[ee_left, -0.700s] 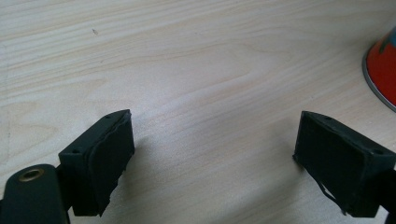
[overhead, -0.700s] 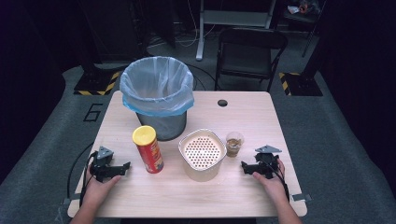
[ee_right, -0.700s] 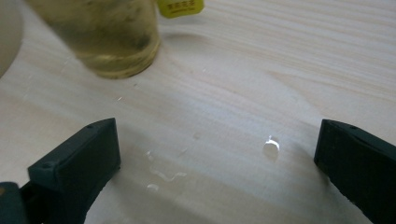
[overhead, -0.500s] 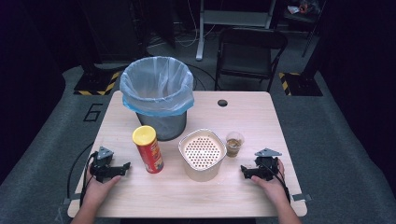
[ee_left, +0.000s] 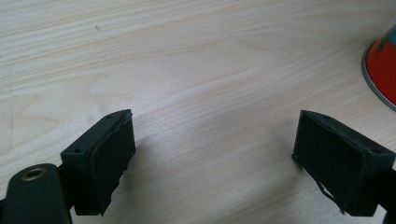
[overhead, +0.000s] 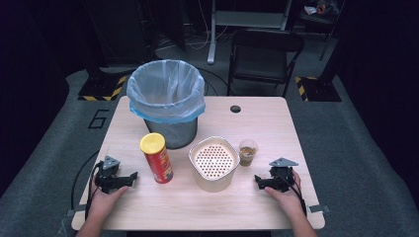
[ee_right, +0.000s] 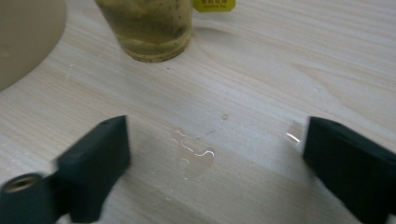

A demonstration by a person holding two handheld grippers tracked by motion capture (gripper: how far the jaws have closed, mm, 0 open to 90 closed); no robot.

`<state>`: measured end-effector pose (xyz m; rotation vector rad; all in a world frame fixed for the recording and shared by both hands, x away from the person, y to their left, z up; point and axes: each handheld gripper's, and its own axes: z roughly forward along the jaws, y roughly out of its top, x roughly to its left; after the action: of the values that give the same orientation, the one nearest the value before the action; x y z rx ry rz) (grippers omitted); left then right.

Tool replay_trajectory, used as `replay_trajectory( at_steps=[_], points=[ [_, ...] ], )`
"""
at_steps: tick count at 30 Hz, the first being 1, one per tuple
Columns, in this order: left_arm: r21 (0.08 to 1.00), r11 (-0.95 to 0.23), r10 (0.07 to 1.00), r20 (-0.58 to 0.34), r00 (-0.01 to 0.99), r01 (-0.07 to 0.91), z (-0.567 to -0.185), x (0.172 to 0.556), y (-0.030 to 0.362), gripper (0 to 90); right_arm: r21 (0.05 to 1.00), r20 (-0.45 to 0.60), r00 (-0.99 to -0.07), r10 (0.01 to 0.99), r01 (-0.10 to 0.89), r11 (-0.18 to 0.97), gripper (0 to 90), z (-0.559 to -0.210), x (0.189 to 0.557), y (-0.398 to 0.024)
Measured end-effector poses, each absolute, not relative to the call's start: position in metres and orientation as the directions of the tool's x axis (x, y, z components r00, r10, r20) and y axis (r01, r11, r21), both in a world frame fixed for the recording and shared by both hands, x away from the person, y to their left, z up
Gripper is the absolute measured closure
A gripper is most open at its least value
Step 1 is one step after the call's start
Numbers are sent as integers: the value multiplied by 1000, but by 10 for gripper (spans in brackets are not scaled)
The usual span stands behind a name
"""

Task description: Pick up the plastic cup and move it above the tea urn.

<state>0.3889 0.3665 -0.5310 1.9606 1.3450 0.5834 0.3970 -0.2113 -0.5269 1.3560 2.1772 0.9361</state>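
Note:
My left gripper [overhead: 132, 177] rests on the wooden table [overhead: 276, 128] near its front left, jaws open and empty [ee_left: 212, 158]. To its right stands a red chip can with a yellow lid [overhead: 156, 158], whose base edge [ee_left: 383, 70] shows in the left gripper view. My right gripper [overhead: 258, 181] lies near the front right, open and empty [ee_right: 215, 158]. Ahead of it stands a clear plastic cup of brownish tea [overhead: 247, 152] [ee_right: 149, 28] with a yellow tag [ee_right: 214, 4] behind it.
A beige bowl with a perforated strainer insert [overhead: 214, 162] stands between can and cup; its wall [ee_right: 23, 37] shows in the right gripper view. A bin with a blue liner [overhead: 166, 101] stands behind. Water drops [ee_right: 196, 151] lie between the right jaws. A chair [overhead: 264, 54] stands beyond the table.
The right hand has drawn back slightly toward the table's front edge. The left hand and the objects have stayed put.

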Motion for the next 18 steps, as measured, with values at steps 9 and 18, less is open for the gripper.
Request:
replay_trajectory(
  at_steps=[9, 18],
  points=[
    [738, -236, 933, -10, 360, 632, -530, 388, 366, 125, 780, 108, -471, 876, 587, 219, 494, -476, 386, -202],
    [746, -226, 936, -12, 353, 626, -531, 389, 365, 125, 823, 128, -599, 791, 509, 252, 630, -402, 394, -165]
  ],
)
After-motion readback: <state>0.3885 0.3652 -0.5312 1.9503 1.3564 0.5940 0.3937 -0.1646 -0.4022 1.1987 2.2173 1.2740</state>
